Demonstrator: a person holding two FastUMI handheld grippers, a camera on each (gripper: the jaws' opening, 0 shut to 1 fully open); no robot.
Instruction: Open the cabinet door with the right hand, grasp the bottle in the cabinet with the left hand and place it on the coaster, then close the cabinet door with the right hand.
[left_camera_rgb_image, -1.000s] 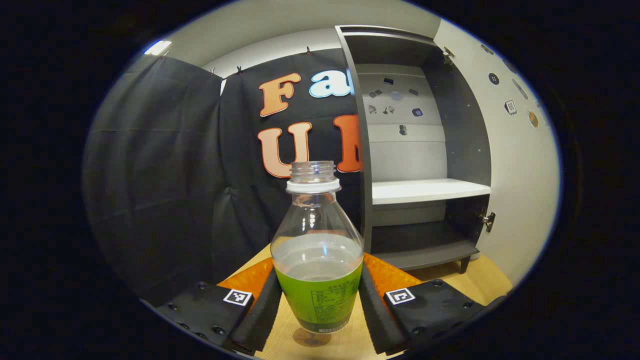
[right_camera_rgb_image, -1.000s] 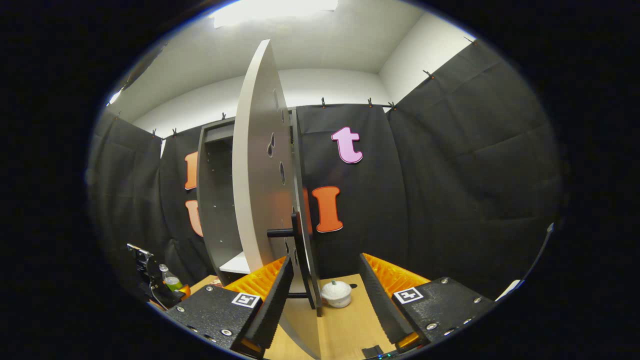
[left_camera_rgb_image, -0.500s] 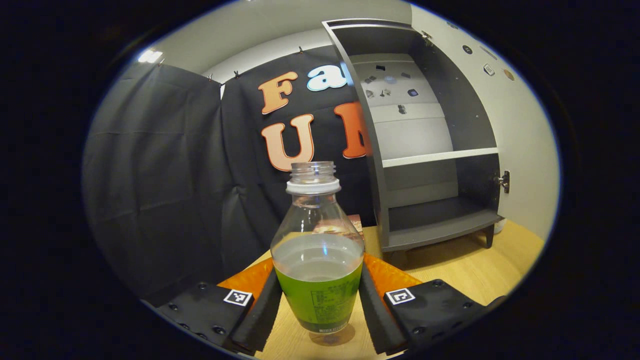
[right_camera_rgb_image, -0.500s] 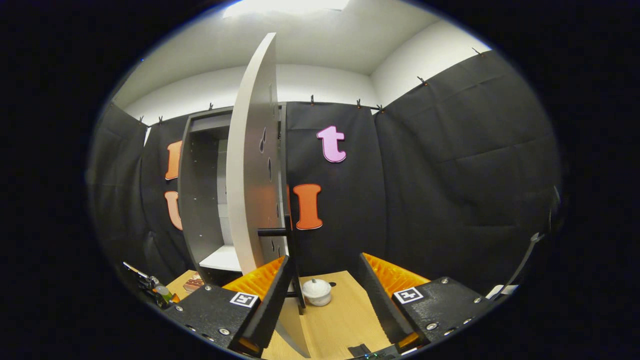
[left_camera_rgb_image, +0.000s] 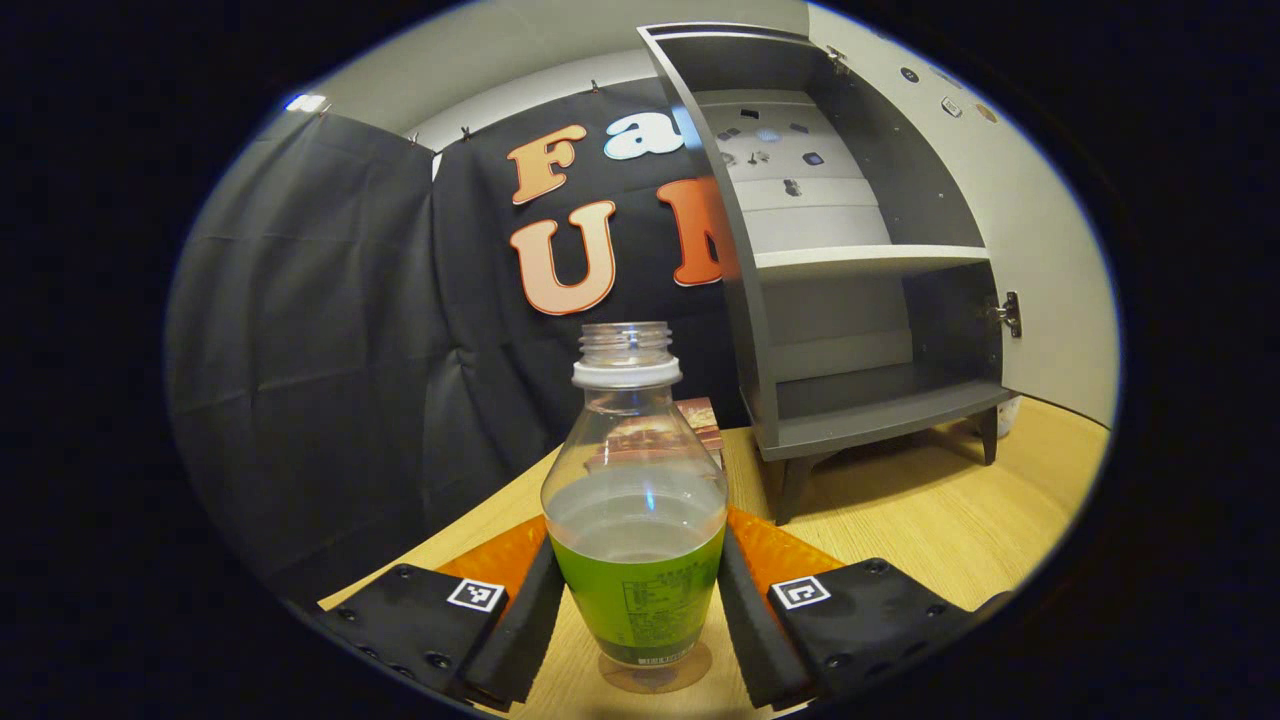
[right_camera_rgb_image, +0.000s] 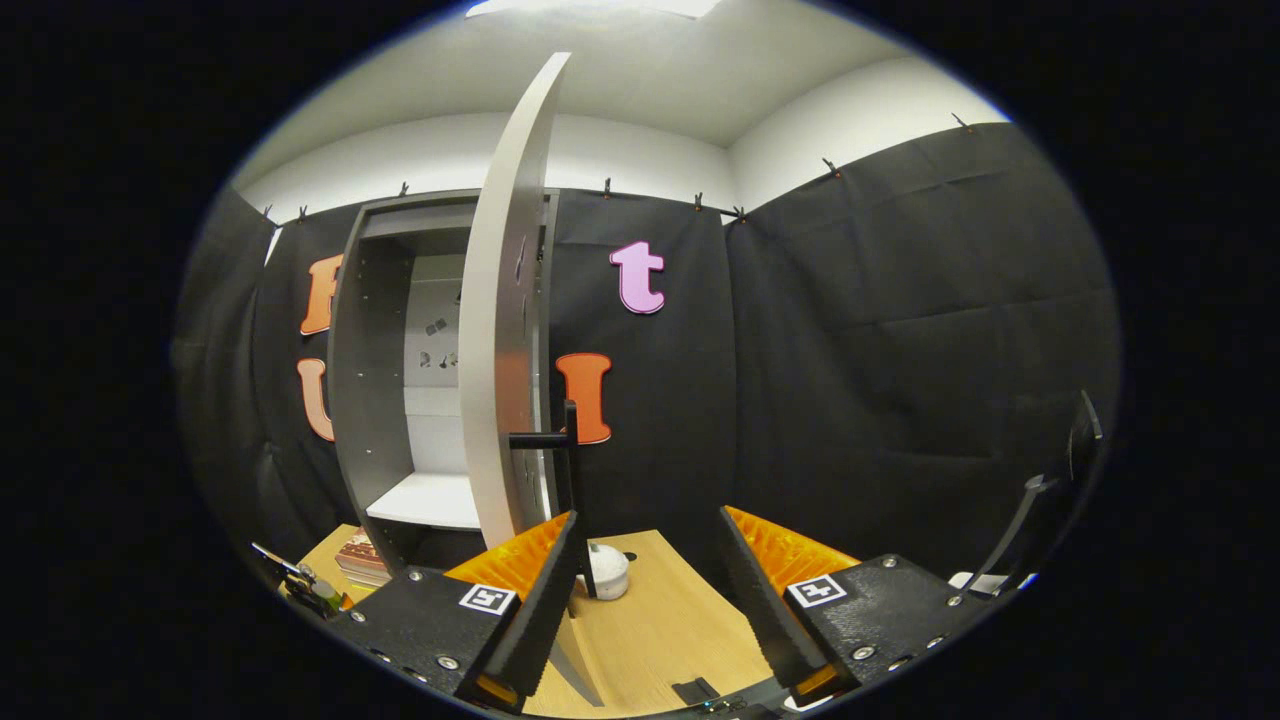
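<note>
In the left gripper view, my left gripper (left_camera_rgb_image: 637, 540) is shut on a clear uncapped bottle (left_camera_rgb_image: 635, 470) with a green label, held upright low over the wooden table (left_camera_rgb_image: 900, 520). A pale round disc (left_camera_rgb_image: 655, 675) shows just under its base; I cannot tell whether they touch. The grey cabinet (left_camera_rgb_image: 860, 300) stands open to the right, its shelves bare, its white door (left_camera_rgb_image: 1040, 200) swung wide. In the right gripper view, my right gripper (right_camera_rgb_image: 648, 520) is open and holds nothing. The door (right_camera_rgb_image: 500, 350) stands edge-on just left of it, with the black handle (right_camera_rgb_image: 545, 440) above the left finger.
A flat brown box or book (left_camera_rgb_image: 695, 415) lies on the table behind the bottle. A small white lidded pot (right_camera_rgb_image: 605, 572) sits near the door's foot. Black cloth walls close in the booth on all sides.
The left gripper has carried the bottle lower and farther from the cabinet, so more table shows. The right gripper has drawn back from the door, whose handle now sits farther off.
</note>
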